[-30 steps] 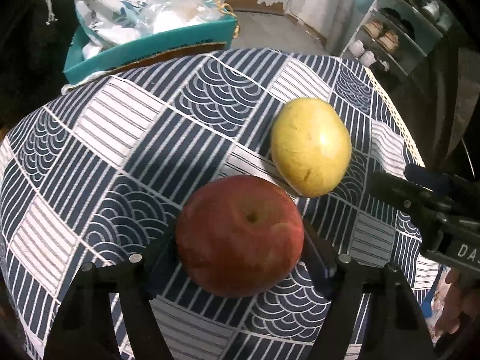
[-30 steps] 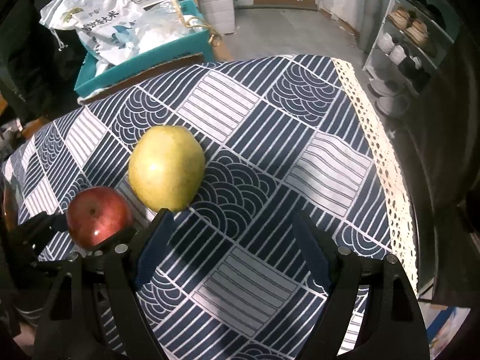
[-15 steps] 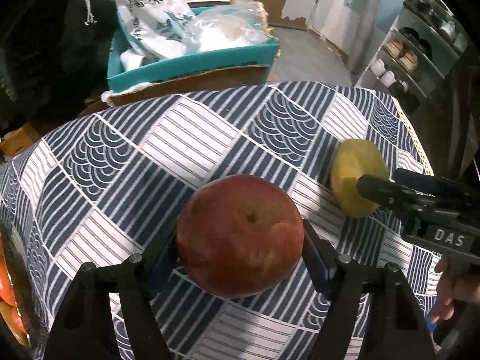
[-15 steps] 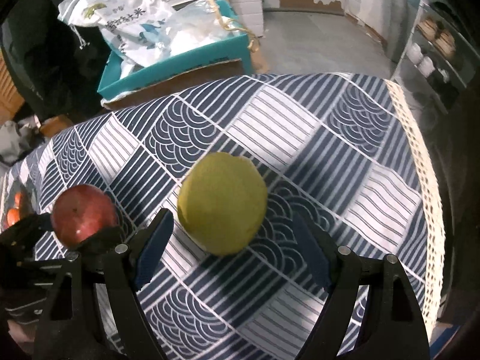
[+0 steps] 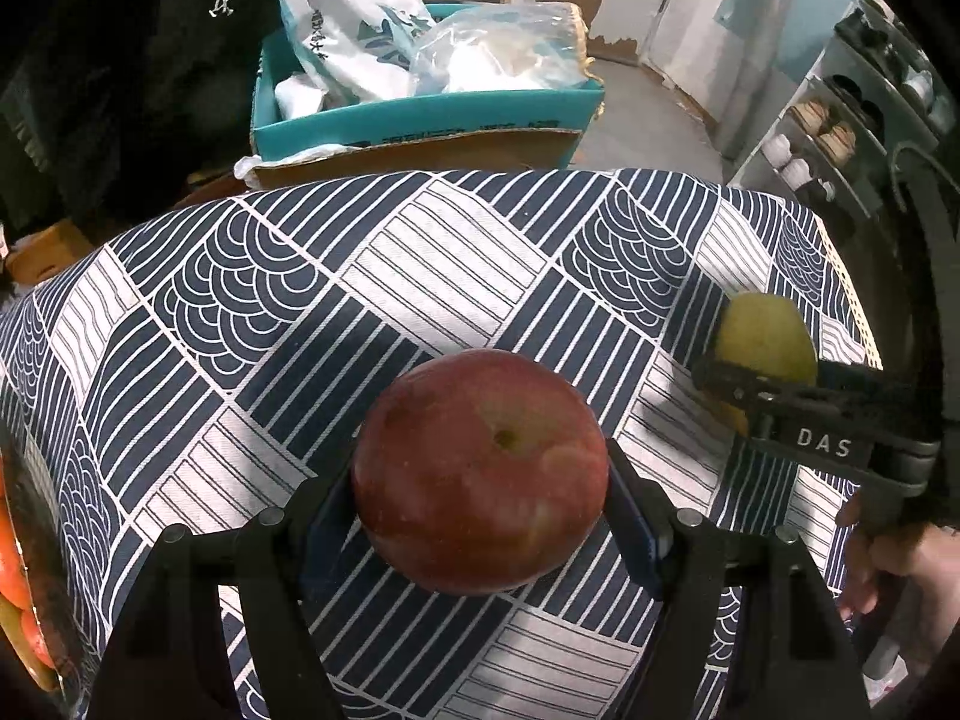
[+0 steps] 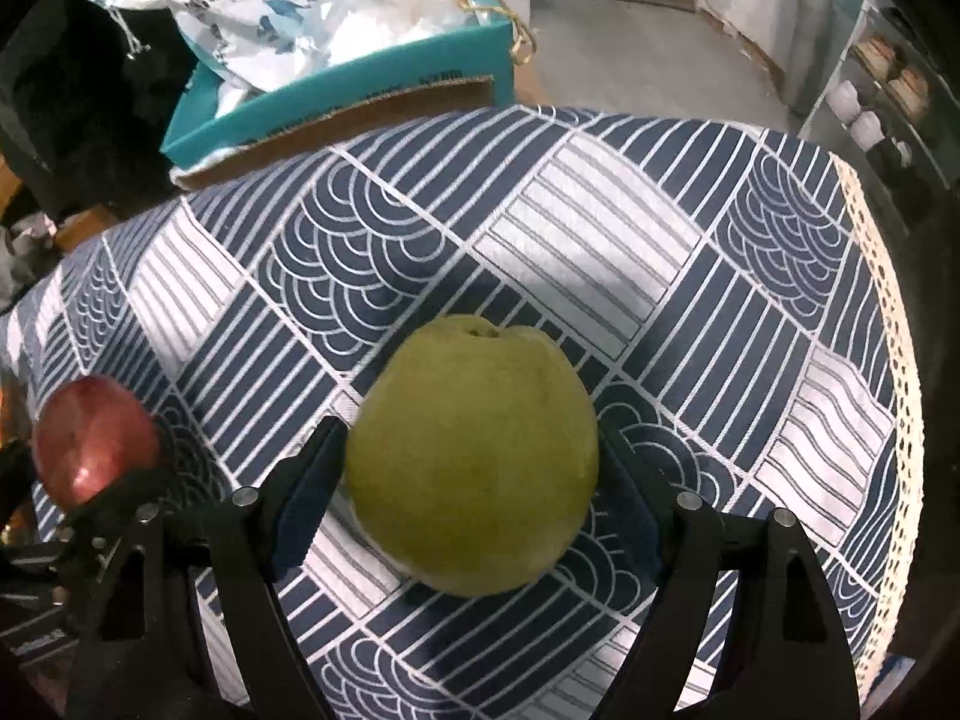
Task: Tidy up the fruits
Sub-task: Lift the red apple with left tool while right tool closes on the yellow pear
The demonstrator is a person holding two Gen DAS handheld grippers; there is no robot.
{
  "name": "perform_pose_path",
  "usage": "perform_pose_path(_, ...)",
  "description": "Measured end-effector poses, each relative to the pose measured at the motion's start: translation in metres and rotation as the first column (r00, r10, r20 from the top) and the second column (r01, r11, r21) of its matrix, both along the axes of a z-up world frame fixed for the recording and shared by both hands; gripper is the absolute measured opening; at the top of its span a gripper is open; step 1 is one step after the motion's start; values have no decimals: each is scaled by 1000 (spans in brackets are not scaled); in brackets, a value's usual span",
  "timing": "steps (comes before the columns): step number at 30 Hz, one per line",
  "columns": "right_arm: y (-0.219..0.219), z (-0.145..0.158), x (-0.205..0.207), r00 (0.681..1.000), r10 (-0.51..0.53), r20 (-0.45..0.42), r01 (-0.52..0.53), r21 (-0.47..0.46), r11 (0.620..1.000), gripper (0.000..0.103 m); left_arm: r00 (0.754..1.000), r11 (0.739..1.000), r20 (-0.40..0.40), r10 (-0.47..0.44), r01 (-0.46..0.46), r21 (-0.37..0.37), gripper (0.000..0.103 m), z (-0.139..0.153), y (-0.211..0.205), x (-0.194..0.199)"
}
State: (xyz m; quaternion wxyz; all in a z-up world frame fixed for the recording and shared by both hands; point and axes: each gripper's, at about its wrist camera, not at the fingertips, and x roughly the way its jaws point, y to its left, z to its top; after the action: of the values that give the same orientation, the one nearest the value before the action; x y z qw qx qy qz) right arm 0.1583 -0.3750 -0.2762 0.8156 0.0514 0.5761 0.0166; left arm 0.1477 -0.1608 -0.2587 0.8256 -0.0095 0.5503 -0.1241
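My left gripper (image 5: 480, 516) is shut on a red apple (image 5: 480, 468) and holds it above the patterned tablecloth (image 5: 300, 312). The apple also shows at the left of the right wrist view (image 6: 96, 438). My right gripper (image 6: 471, 504) has its blue pads on both sides of a yellow-green pear (image 6: 474, 486) that rests on the cloth; the pads look in contact with it. In the left wrist view the pear (image 5: 765, 336) sits at the right behind the right gripper's finger.
A teal cardboard box (image 5: 420, 114) with white plastic bags stands beyond the table's far edge. A container with orange fruit (image 5: 18, 570) shows at the left edge. The lace-trimmed table edge (image 6: 888, 324) runs down the right. Shelves (image 5: 840, 120) stand at the right.
The left gripper has carried the apple to the left, away from the pear. The right gripper has moved left over the pear and its pads have closed in around it.
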Motion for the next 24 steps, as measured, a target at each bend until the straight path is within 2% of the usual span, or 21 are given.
perform_pose_path(3,0,-4,0,1000,-7,-10,7,5,1000,75,1000,1000,-3,6,-6,-5,77,0,3,1)
perform_pose_path(13,14,0,-16,999,38,28,-35,-75,997,73,1000,1000,22,11,-10,-16,77,16,11,-6)
perform_pose_path(24,39,42,-38,988,95,121,-84,-100,991,73,996,1000,89,23,-24,8,77,50,31,-24)
